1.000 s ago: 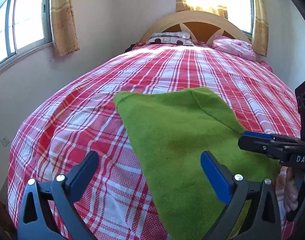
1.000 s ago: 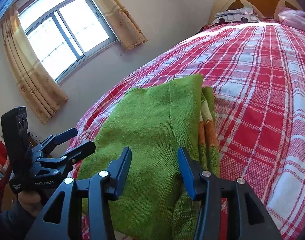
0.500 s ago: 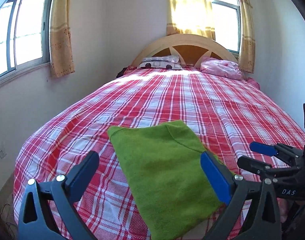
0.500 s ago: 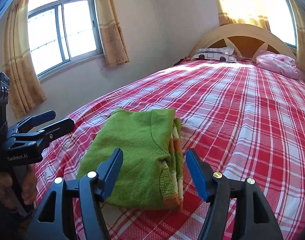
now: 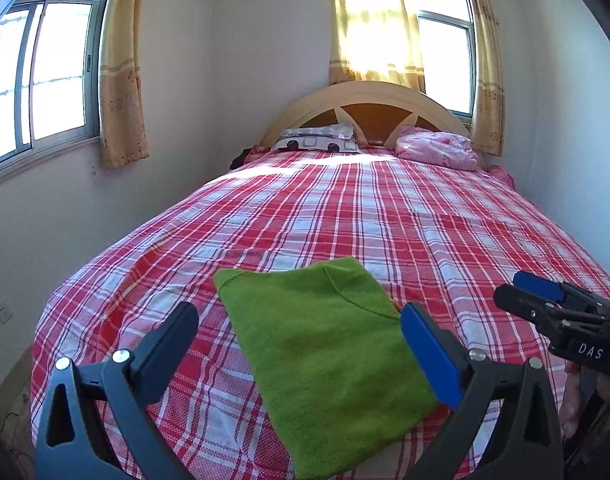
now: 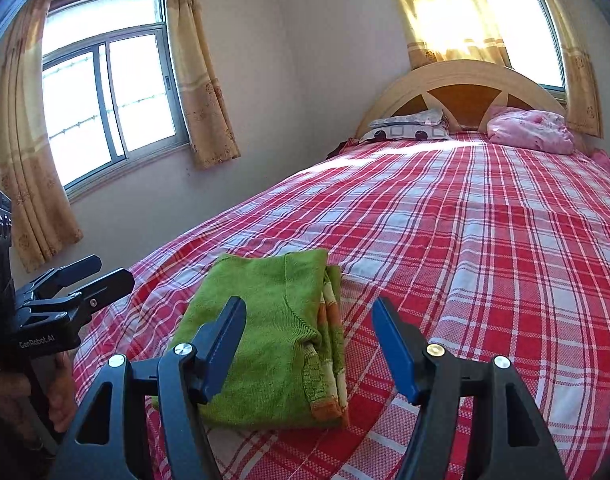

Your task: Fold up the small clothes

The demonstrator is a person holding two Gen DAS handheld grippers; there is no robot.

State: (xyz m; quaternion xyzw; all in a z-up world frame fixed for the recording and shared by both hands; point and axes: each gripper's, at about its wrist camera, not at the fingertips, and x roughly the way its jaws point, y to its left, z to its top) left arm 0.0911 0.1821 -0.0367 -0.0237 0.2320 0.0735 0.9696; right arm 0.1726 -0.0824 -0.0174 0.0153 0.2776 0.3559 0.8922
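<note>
A folded green knit garment [image 5: 325,356] lies flat on the red plaid bed sheet [image 5: 385,216] near the foot of the bed. Orange and white striped layers [image 6: 331,320] show along its right edge. My left gripper [image 5: 299,312] hangs open above and short of the garment, with nothing between its pads. It also shows at the left of the right wrist view, the left gripper [image 6: 109,270] held by a hand. My right gripper [image 6: 308,308] is open too, raised off the garment [image 6: 265,344] and holding nothing. In the left wrist view the right gripper [image 5: 519,292] sits to the garment's right.
A patterned pillow [image 5: 317,140] and a pink bundle [image 5: 437,150] lie by the wooden headboard [image 5: 365,96]. Walls with curtained windows [image 6: 105,108] close in on the left and behind. The plaid sheet stretches bare beyond the garment.
Both grippers have risen and drawn back from the green garment, which stays folded on the bed. The right gripper's jaws have spread wider.
</note>
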